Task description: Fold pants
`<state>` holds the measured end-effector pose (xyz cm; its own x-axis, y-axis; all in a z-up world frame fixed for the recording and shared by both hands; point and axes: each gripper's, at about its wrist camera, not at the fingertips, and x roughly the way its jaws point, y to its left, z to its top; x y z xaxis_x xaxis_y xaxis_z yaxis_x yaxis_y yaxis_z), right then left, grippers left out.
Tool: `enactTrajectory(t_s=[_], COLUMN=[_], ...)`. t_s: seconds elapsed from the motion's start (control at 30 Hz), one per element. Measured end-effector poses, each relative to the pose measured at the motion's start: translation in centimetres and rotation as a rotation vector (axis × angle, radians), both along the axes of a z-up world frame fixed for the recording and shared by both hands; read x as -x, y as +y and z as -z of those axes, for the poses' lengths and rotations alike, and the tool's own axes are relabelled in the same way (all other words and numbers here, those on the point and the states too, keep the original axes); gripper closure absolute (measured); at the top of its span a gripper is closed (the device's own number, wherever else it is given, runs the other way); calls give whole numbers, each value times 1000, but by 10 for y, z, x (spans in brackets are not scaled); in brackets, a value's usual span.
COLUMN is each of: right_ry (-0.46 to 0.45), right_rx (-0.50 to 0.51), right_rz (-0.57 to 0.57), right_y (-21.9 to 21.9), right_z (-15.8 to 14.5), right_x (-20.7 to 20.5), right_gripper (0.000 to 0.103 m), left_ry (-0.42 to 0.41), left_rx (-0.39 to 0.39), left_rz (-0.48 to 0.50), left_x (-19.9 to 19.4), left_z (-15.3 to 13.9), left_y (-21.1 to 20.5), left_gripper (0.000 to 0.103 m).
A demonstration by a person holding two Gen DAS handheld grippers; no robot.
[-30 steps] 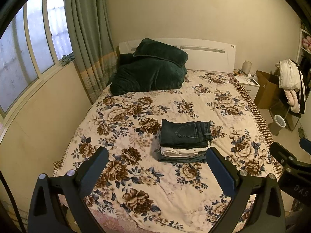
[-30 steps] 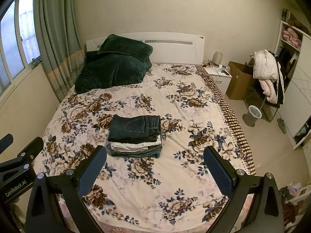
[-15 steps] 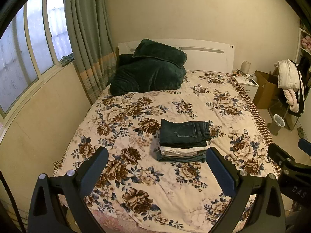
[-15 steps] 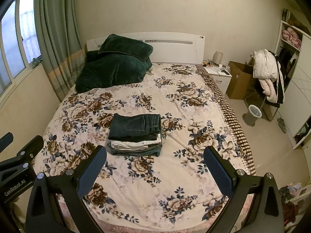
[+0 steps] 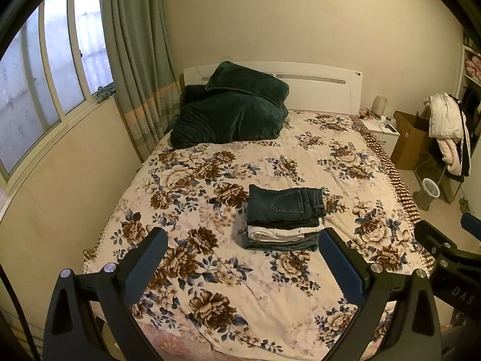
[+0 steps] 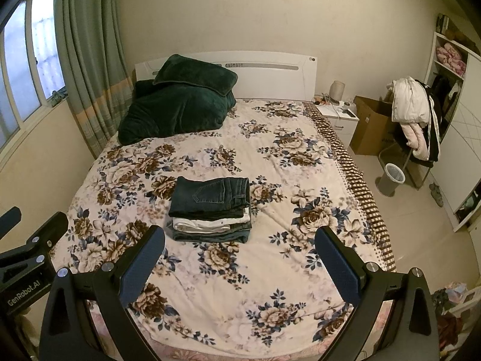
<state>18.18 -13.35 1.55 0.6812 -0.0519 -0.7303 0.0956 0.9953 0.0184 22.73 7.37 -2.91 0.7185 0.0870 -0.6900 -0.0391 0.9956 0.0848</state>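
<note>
A stack of three folded pants (image 5: 284, 218) lies in the middle of the floral bedspread (image 5: 210, 276): dark jeans on top, a white pair in between, a dark pair below. It also shows in the right wrist view (image 6: 212, 209). My left gripper (image 5: 242, 240) is open and empty, held above the foot of the bed, well short of the stack. My right gripper (image 6: 239, 239) is open and empty too, beside the left one. Part of the right gripper shows at the left view's right edge (image 5: 445, 249). Part of the left gripper shows at the right view's left edge (image 6: 27, 249).
A dark green blanket and pillow (image 5: 231, 111) lie at the head of the bed by the white headboard (image 5: 321, 87). A wall with window and curtain (image 5: 132, 60) runs along the left. Right of the bed stand a nightstand (image 6: 341, 117), cardboard box (image 6: 371, 126), bin (image 6: 390, 179) and clothes-laden chair (image 6: 415, 114).
Both grippers have drifted slightly back and up, so the bed sits a little lower in view. The stack of pants has not moved.
</note>
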Motion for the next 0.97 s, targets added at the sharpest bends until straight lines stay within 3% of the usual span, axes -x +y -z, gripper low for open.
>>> enactTrajectory(t_s=[0.97], right_ry=[-5], right_rx=[-9], right_rz=[3], right_y=[2], right_z=[-5], right_x=[13], right_gripper=[1], left_ry=[-15], left_rx=[1], left_rz=[-13], left_x=[13], left_z=[-5], left_y=[-9], left_gripper=[0])
